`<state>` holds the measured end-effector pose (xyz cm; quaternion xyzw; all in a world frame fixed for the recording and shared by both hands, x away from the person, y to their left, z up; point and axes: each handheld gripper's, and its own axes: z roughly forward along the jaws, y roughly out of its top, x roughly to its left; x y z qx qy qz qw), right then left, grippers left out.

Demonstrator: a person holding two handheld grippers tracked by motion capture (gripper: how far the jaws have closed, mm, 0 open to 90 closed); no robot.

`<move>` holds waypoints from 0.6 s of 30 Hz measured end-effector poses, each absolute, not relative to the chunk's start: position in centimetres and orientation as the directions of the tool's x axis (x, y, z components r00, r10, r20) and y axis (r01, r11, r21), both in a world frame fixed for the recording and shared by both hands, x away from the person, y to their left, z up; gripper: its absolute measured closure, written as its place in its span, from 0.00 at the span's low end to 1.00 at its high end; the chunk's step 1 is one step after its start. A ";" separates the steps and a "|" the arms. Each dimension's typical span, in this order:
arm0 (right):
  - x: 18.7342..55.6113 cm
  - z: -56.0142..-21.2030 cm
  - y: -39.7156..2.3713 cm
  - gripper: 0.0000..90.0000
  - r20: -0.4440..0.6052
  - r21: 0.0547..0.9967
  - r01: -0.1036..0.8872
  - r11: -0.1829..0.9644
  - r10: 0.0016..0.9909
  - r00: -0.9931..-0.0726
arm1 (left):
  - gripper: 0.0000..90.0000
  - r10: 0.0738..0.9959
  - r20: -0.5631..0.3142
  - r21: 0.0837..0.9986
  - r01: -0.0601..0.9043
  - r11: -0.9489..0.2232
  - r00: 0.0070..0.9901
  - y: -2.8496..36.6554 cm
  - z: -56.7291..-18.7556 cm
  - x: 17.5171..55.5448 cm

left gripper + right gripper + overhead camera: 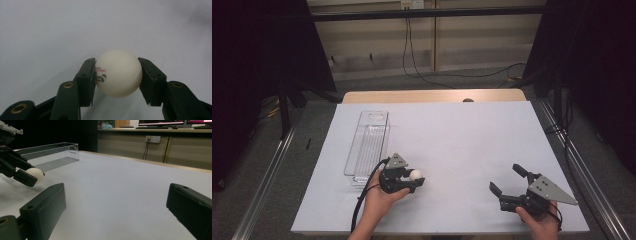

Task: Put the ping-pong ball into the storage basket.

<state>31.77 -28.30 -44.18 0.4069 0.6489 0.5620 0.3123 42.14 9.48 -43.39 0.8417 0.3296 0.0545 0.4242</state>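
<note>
The left tongs [409, 181] are clamping a white ping-pong ball [415, 174] just above the worktop [462, 140], near its front edge. The right tongs [510, 179] are standing wide and empty. Beyond the ball, the clear plastic bin [368, 145] is waiting; such a smooth ball could be squirting loose if the grip is slackening.

Even, dim overhead light leaves the room's edges black, shadows soft, and the near black jaws blurred.
</note>
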 end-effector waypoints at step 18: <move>31.8 -44.2 -28.3 0.02 0.052 0.983 0.177 0.038 0.877 -0.478 | 0.57 0.601 -0.193 0.760 0.506 -0.408 0.776 9.9 -42.2 42.3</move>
